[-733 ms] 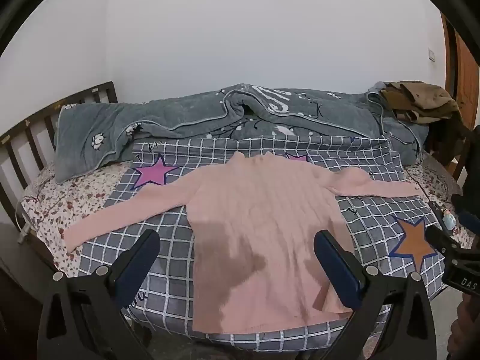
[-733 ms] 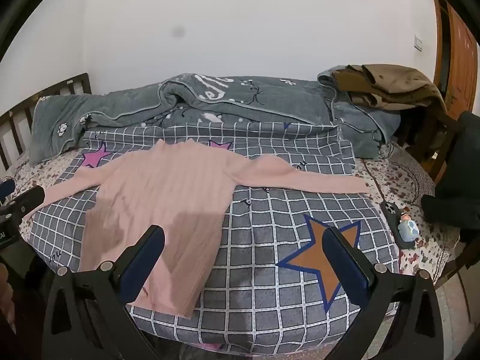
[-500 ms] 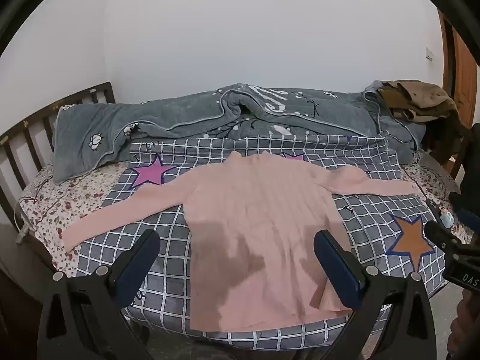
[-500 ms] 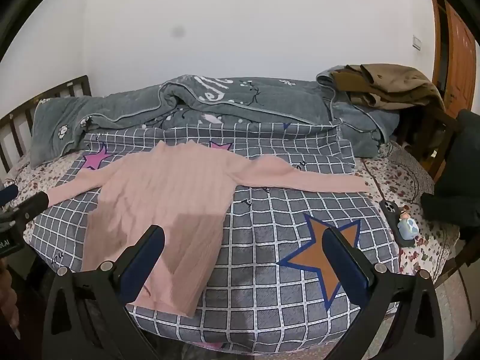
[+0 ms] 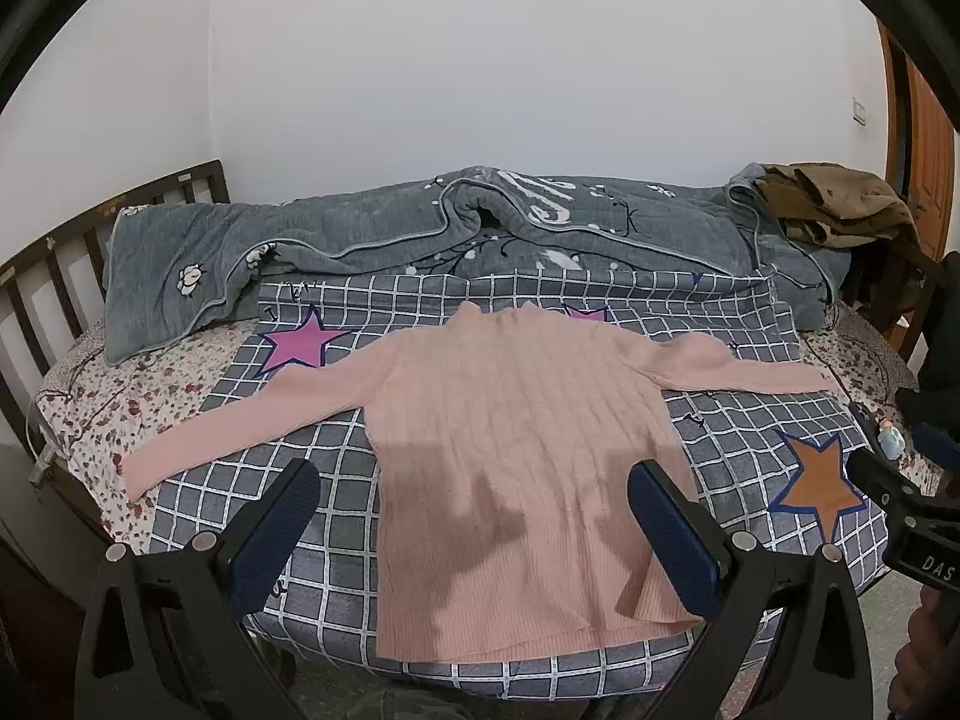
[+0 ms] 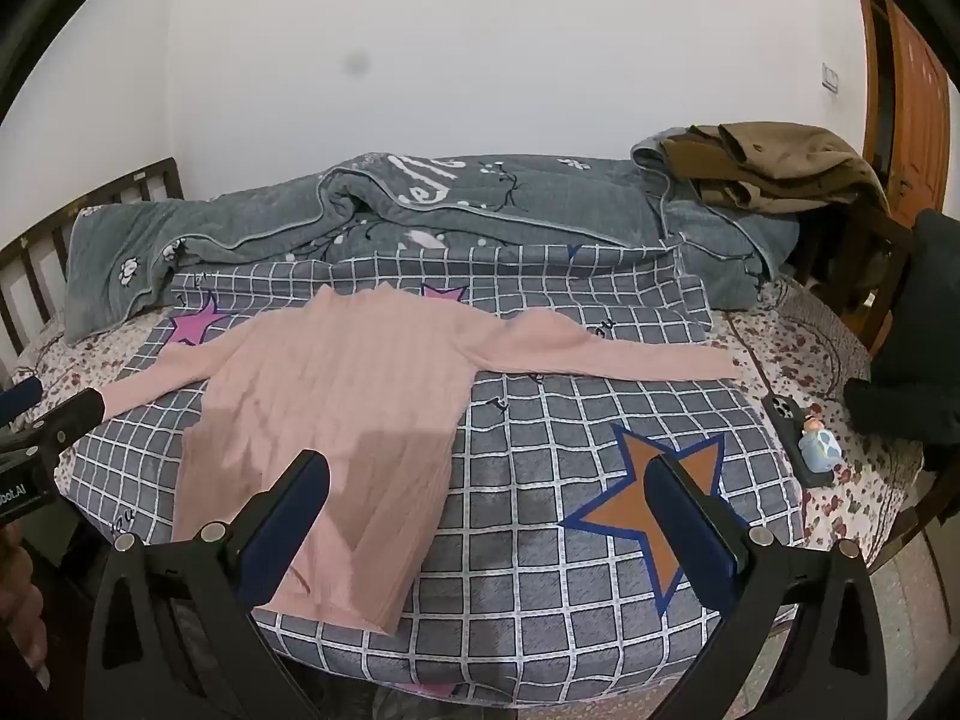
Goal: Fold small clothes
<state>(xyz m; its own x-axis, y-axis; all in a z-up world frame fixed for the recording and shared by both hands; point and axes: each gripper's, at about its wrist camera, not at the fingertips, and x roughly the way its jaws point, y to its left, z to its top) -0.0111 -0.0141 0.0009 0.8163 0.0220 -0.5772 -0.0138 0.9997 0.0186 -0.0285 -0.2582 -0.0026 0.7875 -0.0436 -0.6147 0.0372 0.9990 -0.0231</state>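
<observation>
While the pink sweater (image 5: 516, 450) lay flat on the checked blanket (image 6: 600, 540) with both sleeves spread out to the sides, nothing had been folded yet. The left gripper (image 5: 474, 516) hung above the bottom part of the sweater with its jaws wide apart and nothing in them. The right gripper (image 6: 486, 510) hung near the sweater's right edge, also wide apart and holding nothing.

The sweater looked soft and floppy, so a pinch on only the top layer could lift one side and leave the back behind. The bottom edge sat close to the end of the bed, so a hard pull might drag it off. A small figure (image 6: 819, 447) stood near the right sleeve tip, and a swinging sleeve could knock it over.
</observation>
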